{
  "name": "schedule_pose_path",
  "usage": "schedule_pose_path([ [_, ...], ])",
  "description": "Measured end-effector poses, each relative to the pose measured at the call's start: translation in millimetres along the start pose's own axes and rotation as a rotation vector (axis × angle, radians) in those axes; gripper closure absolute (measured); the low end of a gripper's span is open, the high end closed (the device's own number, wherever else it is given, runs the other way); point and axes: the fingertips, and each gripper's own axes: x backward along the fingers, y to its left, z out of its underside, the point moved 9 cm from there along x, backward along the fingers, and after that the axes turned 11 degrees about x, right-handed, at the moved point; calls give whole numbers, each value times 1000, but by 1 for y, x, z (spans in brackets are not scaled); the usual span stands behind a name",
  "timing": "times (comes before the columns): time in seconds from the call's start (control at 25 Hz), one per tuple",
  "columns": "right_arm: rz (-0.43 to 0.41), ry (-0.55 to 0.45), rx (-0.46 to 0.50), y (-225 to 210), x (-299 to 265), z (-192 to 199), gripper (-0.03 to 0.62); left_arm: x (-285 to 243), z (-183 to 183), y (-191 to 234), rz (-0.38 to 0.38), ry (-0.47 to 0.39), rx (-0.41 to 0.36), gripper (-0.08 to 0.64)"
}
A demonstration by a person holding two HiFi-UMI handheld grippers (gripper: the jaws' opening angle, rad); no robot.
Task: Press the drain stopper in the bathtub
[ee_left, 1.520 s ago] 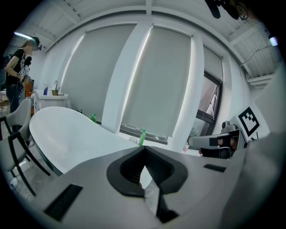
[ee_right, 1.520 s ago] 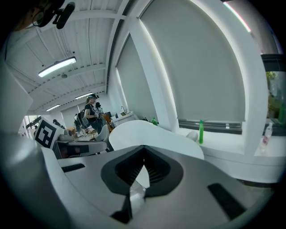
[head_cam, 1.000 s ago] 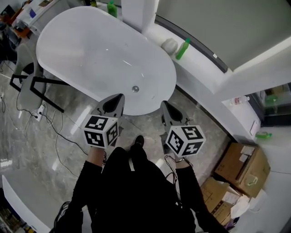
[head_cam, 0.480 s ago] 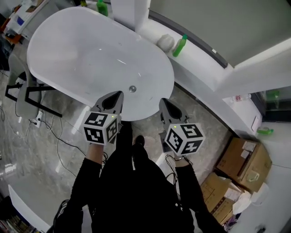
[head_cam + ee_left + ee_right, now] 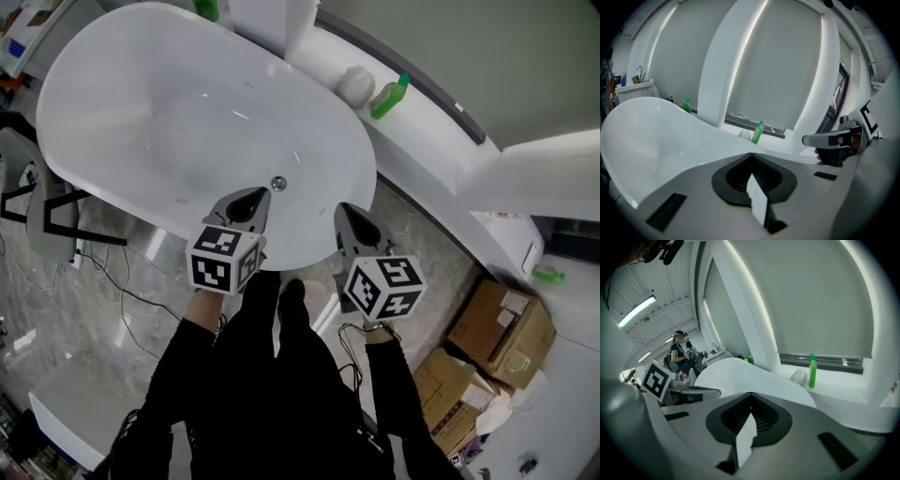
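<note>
Two grippers were clenched on nothing, their jaw tips together. The left gripper hung over the near rim of the tub, close to the stopper, which sat in the tub floor just right of it. The right gripper hung by the rim farther right. A green bottle stood on the far ledge.

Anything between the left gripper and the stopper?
Nothing: in the head view only bare tub lies between the left gripper and the stopper.
</note>
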Motion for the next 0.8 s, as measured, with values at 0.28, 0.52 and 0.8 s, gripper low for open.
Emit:
schedule_pose_path([
  [0.28, 13, 61, 3, -4, -61, 1, 591, -46, 1, 44, 10, 81, 48, 555],
  [0.52, 4, 121, -25, -13, -97, 21, 591, -85, 27, 77, -17, 143, 84, 555],
  [0.8, -49, 206, -17, -37, -161, 64, 591, -146, 78, 120, -66, 239, 139, 555],
])
